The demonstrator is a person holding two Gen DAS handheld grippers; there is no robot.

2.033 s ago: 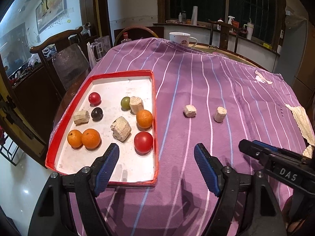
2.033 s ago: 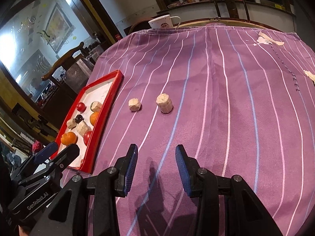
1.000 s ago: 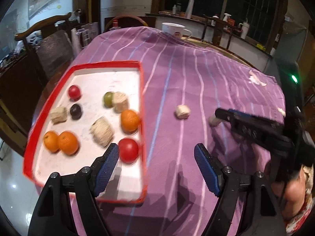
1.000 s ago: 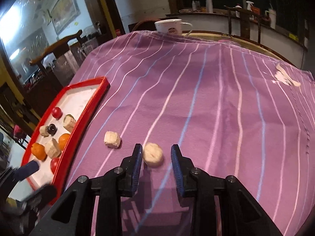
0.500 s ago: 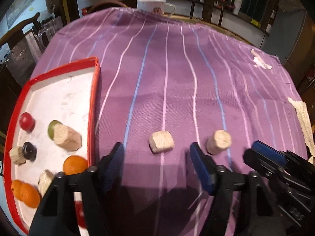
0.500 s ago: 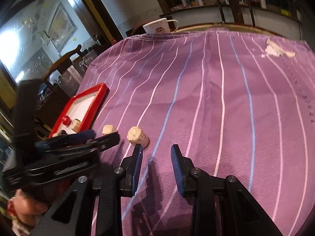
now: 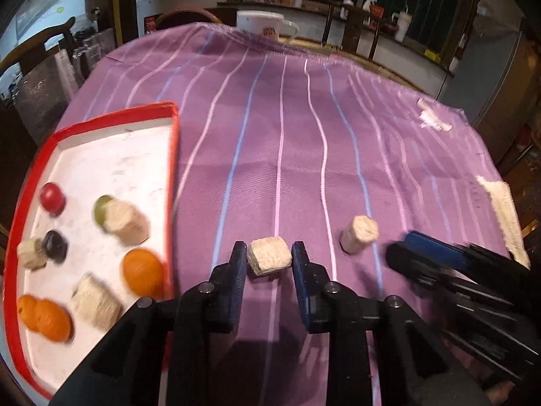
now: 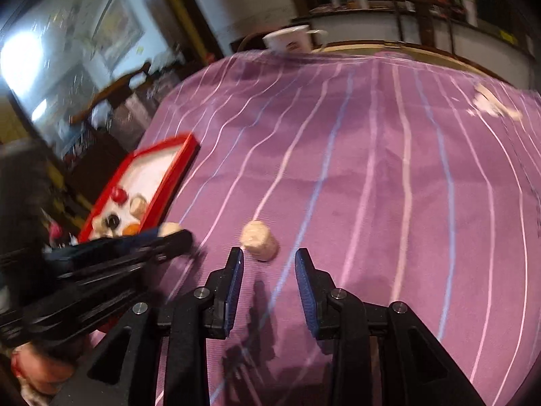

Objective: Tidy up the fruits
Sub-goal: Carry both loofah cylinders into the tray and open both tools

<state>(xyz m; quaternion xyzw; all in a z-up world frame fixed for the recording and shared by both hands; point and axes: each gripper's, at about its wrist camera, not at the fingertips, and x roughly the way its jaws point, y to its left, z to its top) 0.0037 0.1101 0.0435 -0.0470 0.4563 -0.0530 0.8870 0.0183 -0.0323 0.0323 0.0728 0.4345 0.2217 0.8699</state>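
A red-rimmed white tray (image 7: 174,155) at the left holds oranges (image 7: 143,272), a red fruit (image 7: 52,198), a dark fruit (image 7: 55,245), a green fruit (image 7: 101,208) and several beige chunks. My left gripper (image 7: 269,260) sits on the purple striped cloth with a beige chunk (image 7: 268,260) between its fingertips, jaws narrowed around it. A second beige chunk (image 7: 360,233) lies to its right; in the right wrist view this chunk (image 8: 259,240) lies just ahead of my right gripper (image 8: 269,265), which is open and empty.
A white mug (image 7: 262,27) stands at the table's far edge. White scraps (image 7: 432,120) lie at the far right of the cloth, and a beige cloth strip (image 7: 503,209) at the right edge. Chairs stand to the left. The tray also shows in the right wrist view (image 8: 169,177).
My left gripper moved forward and narrowed its jaws around the left beige chunk. My right gripper drew closer to the other chunk, jaws still apart.
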